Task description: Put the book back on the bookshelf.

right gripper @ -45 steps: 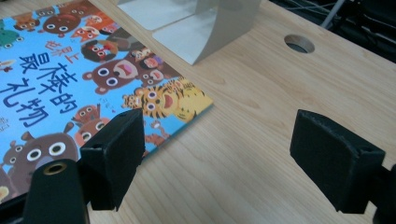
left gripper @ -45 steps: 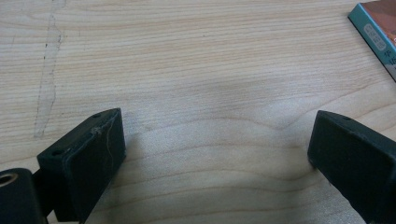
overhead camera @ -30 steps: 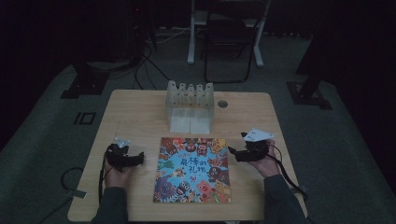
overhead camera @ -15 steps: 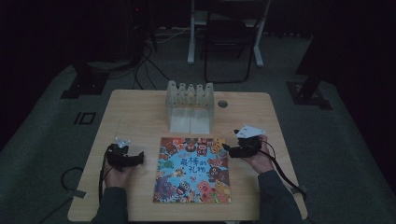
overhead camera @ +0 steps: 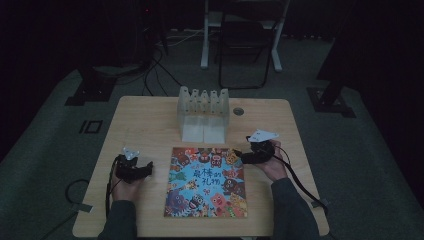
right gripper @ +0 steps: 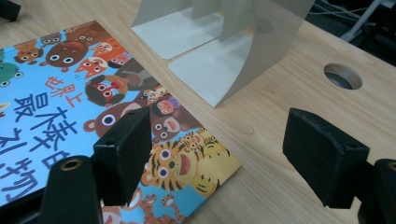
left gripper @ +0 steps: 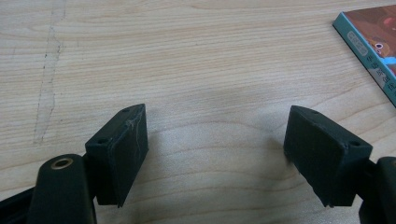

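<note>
A colourful picture book (overhead camera: pixel 206 182) lies flat on the wooden table (overhead camera: pixel 150 115), its cover full of cartoon animals. My left gripper (overhead camera: pixel 149 170) rests left of the book and points at it. Its jaws have just been closing but stand open over bare wood (left gripper: pixel 215 158), with the book's edge (left gripper: pixel 373 42) off to the upper right. My right gripper (overhead camera: pixel 240 157) is open at the book's far right corner. In the right gripper view its left jaw hangs over the cover (right gripper: pixel 70 93) and its right jaw over wood, the gripper (right gripper: pixel 219 158) holding nothing.
A pale set of upright bookends (overhead camera: pixel 203 114) stands behind the book, close ahead in the right gripper view as bookends (right gripper: pixel 219 56). A round cable hole (overhead camera: pixel 238 111) lies right of the bookends. Cables trail from both grippers. Dark floor, chair legs and stands surround the table.
My right gripper has slid left to the book's far right corner. My left hand has stayed where it was.
</note>
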`<state>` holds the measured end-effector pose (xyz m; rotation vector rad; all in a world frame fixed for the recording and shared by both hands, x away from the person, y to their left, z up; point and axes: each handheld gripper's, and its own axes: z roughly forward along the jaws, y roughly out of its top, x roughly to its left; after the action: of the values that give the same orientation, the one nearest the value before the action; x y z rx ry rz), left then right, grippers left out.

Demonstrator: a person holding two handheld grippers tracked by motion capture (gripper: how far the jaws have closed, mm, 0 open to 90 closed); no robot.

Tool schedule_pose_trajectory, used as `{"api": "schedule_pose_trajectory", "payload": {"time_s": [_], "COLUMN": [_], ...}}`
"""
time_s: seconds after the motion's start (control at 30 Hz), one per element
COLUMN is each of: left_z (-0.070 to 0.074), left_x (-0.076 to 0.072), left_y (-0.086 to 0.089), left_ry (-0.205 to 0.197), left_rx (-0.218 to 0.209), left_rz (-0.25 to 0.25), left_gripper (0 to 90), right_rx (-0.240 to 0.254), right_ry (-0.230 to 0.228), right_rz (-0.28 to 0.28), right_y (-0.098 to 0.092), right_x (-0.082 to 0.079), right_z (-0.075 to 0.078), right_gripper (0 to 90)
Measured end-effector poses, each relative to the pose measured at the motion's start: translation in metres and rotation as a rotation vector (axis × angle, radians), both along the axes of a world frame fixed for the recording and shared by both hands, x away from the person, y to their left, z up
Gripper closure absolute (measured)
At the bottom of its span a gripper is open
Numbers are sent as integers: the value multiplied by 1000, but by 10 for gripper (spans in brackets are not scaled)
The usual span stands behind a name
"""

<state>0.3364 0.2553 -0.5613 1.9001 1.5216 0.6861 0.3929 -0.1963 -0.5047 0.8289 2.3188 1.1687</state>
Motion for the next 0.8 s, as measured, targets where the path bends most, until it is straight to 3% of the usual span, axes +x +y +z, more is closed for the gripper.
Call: {"api": "schedule_pose_trajectory", "payload": {"time_s": [0.23, 0.57, 0.8], "left_z": [1, 1, 3], "left_x": [-3, -3, -7], "left_y": [-4, -9, -19], "left_ry": [2, 3, -1], "left_rx": [0, -2, -20], "left_rz": [-6, -29, -80], "left_gripper": [282, 271, 298], "right_rx": [12, 12, 8], "right_ry": [25, 65, 116], "right_rz": [-2, 0, 2], "right_y": [3, 7, 10], "right_x": [8, 17, 26], "right_z": [-9, -21, -31], "right_gripper": [233, 224, 207]}}
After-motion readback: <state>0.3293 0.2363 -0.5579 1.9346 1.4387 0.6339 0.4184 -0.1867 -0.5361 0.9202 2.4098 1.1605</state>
